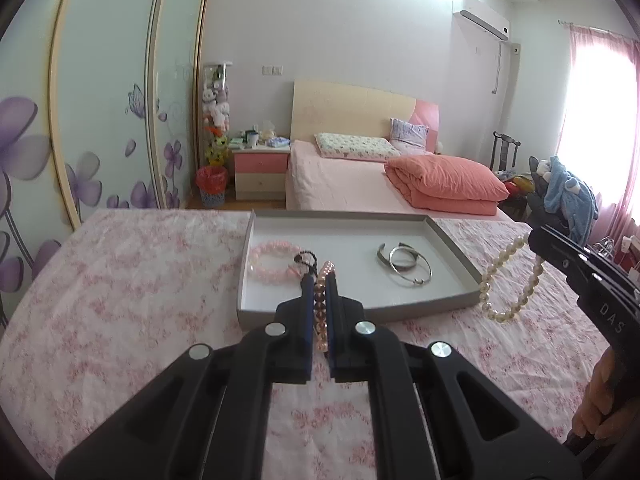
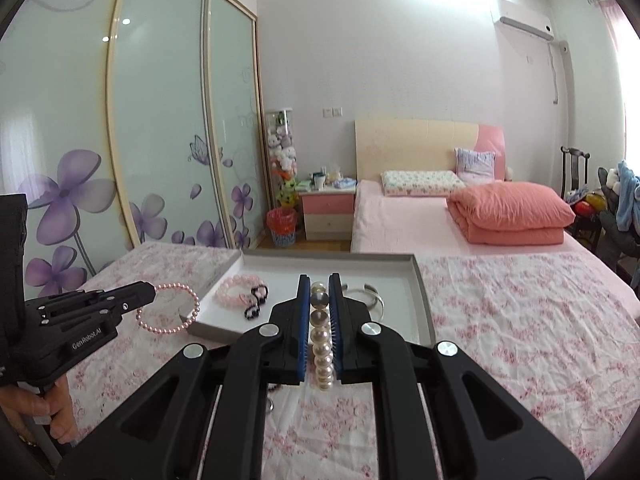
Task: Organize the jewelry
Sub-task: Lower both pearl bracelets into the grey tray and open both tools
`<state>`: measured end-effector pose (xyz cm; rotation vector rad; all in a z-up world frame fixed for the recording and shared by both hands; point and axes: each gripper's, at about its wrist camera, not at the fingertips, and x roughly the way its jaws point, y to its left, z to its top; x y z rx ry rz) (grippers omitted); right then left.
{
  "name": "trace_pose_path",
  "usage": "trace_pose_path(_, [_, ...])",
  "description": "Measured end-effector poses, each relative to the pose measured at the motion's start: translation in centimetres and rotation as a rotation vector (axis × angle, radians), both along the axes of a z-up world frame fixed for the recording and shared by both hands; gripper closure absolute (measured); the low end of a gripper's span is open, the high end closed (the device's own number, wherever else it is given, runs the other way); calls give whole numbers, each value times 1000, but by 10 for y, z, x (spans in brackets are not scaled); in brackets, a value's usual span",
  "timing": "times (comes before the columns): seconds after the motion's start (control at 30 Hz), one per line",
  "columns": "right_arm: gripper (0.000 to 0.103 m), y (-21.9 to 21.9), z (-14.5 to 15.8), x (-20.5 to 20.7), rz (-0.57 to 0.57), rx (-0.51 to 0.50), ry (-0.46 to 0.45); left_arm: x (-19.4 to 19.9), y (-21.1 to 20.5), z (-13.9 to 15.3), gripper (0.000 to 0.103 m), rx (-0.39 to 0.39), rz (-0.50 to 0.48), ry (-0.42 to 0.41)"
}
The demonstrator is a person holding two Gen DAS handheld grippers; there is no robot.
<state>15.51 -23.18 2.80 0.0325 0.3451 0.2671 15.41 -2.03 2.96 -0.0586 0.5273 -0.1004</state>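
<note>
A: While clamped between my left gripper (image 1: 319, 280) pads, where sits the pink pearl bracelet (image 2: 168, 309)?

B: Hanging ahead, beside the tray (image 1: 452, 246). My right gripper (image 2: 319, 280) pinches the white pearl bracelet (image 1: 508, 276). Light, slippery, limp; grip across beads.

bed (image 1: 344, 176), nightstand (image 1: 261, 172), floral wardrobe (image 1: 100, 100)
</note>
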Motion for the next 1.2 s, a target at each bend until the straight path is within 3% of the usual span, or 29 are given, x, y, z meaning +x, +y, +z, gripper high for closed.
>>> trace_pose_path(0.3, [93, 5, 10, 19, 0, -3, -31, 21, -8, 8, 97, 31, 9, -14])
trace_pose_path(0.6, [93, -2, 23, 72, -29, 42, -34, 73, -3, 24, 97, 1, 13, -20])
trace_pose_path(1.13, [92, 6, -29, 152, -51, 72, 163, 148, -7, -18, 96, -18, 32, 104])
trace_pose_path(1.2, [78, 1, -33, 152, -52, 96, 182, 155, -5, -24, 93, -39, 38, 125])
